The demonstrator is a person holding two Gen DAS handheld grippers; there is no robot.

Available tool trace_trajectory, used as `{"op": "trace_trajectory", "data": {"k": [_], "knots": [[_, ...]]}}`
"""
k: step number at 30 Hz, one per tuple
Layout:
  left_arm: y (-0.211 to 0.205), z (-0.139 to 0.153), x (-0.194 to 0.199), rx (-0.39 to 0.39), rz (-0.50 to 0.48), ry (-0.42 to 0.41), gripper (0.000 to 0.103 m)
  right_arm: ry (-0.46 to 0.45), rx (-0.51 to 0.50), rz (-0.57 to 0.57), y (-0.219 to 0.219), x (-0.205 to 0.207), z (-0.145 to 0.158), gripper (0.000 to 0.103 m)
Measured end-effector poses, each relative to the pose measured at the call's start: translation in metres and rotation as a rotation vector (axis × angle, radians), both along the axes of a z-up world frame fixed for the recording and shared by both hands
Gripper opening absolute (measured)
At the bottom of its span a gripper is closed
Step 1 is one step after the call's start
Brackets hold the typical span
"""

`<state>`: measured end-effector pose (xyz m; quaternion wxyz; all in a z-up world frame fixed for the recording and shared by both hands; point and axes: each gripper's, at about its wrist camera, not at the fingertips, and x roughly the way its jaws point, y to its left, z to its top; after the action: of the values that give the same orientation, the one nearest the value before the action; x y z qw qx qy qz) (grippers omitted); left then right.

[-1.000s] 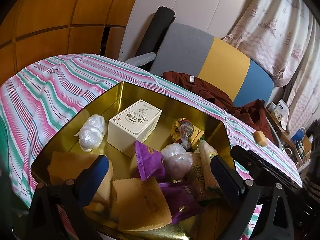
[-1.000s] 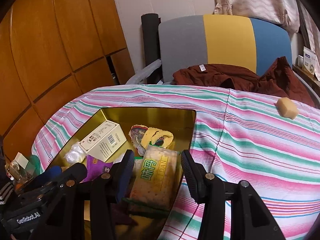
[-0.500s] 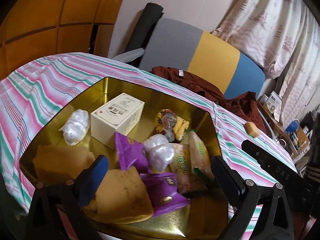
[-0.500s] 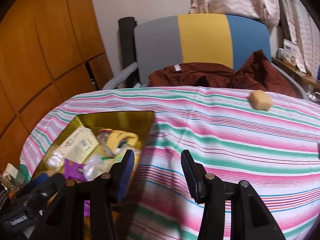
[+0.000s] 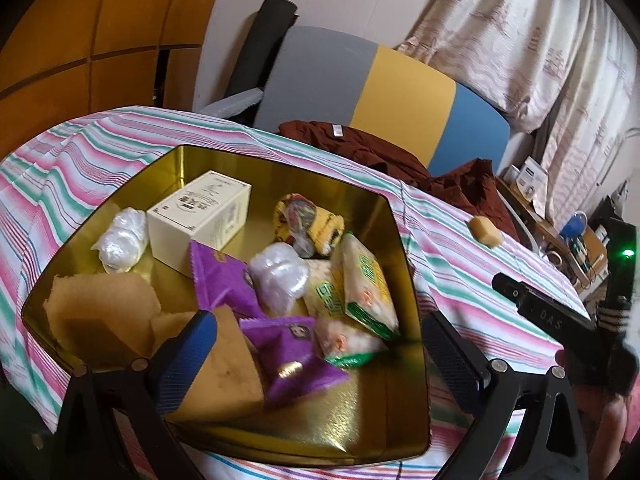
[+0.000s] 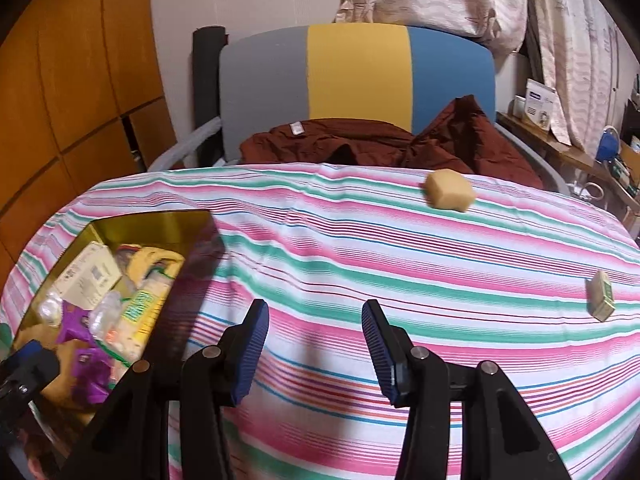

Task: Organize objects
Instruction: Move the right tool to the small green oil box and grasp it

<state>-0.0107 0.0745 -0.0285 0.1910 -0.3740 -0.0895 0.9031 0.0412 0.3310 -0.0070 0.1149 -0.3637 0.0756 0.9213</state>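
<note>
Two loose items, a tan sponge block (image 6: 449, 191) and a small green-labelled box (image 6: 601, 295), are left on the striped cloth (image 6: 360, 264), well apart from the gold tin (image 5: 404, 264). Right gripper (image 6: 316, 346) and left gripper (image 5: 320, 354) are both held wide, empty. The soft sponge is likely to be nudged off the far edge if approached too low

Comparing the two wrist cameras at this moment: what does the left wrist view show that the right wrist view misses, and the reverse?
Only the left wrist view shows the open left gripper over the near part of the gold tin, with a tan sponge there.

Only the right wrist view shows the open, empty right gripper above bare striped tablecloth and a small green-printed box far right.

Both show the tin's white carton, purple packets, green cracker packs, and the loose yellow sponge block on the cloth.
</note>
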Motion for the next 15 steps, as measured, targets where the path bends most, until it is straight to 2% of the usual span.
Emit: {"op": "trace_trajectory", "data": {"k": [8, 15], "knots": [[0.025, 0.01, 0.012, -0.021, -0.063, 0.031, 0.103, -0.028, -0.011, -0.081, 0.035, 0.011, -0.011, 0.049], [0.062, 0.018, 0.022, -0.061, -0.16, 0.056, 0.103, -0.05, -0.033, -0.149, 0.07, 0.024, -0.024, 0.049]]}}
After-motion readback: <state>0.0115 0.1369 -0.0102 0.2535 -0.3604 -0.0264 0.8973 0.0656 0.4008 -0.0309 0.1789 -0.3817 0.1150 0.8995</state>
